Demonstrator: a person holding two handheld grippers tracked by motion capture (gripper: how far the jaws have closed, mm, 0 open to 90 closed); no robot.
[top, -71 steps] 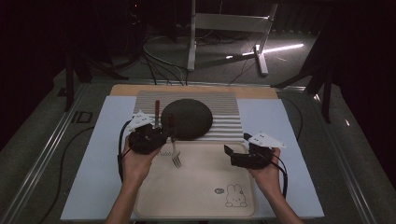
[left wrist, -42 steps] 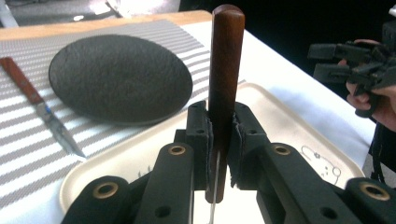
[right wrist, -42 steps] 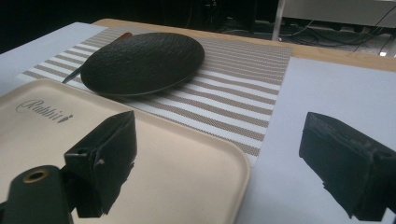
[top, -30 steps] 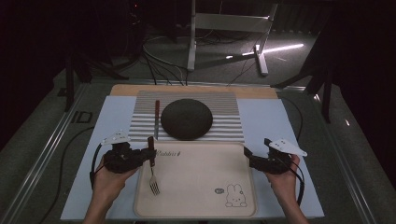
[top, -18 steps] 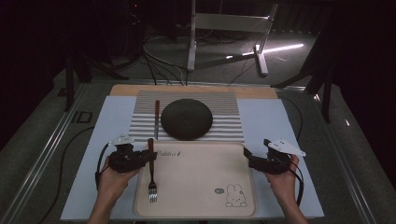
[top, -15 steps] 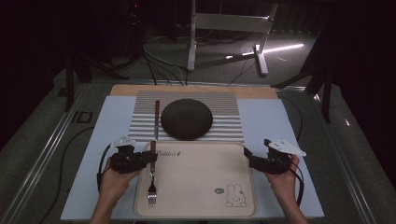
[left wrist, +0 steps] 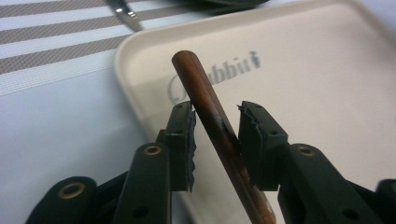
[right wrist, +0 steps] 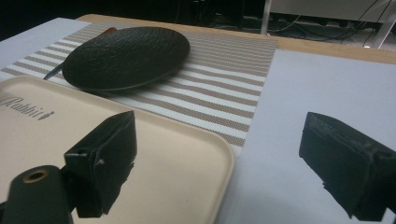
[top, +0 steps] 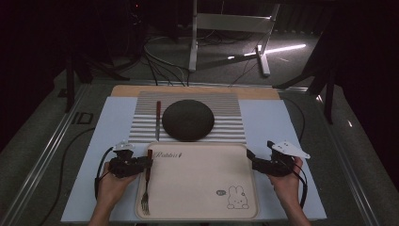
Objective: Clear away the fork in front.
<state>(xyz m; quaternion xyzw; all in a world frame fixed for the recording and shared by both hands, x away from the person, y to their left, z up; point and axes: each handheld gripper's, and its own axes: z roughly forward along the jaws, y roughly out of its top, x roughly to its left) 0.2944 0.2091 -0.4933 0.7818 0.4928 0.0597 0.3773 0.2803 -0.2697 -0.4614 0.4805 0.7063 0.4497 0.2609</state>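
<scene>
A fork (top: 146, 189) with a reddish-brown handle (left wrist: 210, 116) lies along the left side of a beige tray (top: 197, 183) printed with "Rabbit". My left gripper (top: 148, 164) is at the tray's left rim. Its jaws straddle the fork handle, and a small gap shows beside the handle, so the gripper (left wrist: 215, 109) is open. My right gripper (top: 250, 157) is just off the tray's right rim (right wrist: 219, 154), low over the table. This gripper (right wrist: 219, 123) is wide open with nothing between its jaws.
A black round plate (top: 188, 119) sits on a striped placemat (top: 226, 122) behind the tray. A knife (top: 158, 117) with a red handle lies left of the plate. A pale blue mat (top: 268, 122) covers the table; cables trail off both sides.
My left gripper carried the fork from beside the plate down to the tray's left side and has loosened around the handle. My right gripper pulled back to the tray's right edge and now holds still.
</scene>
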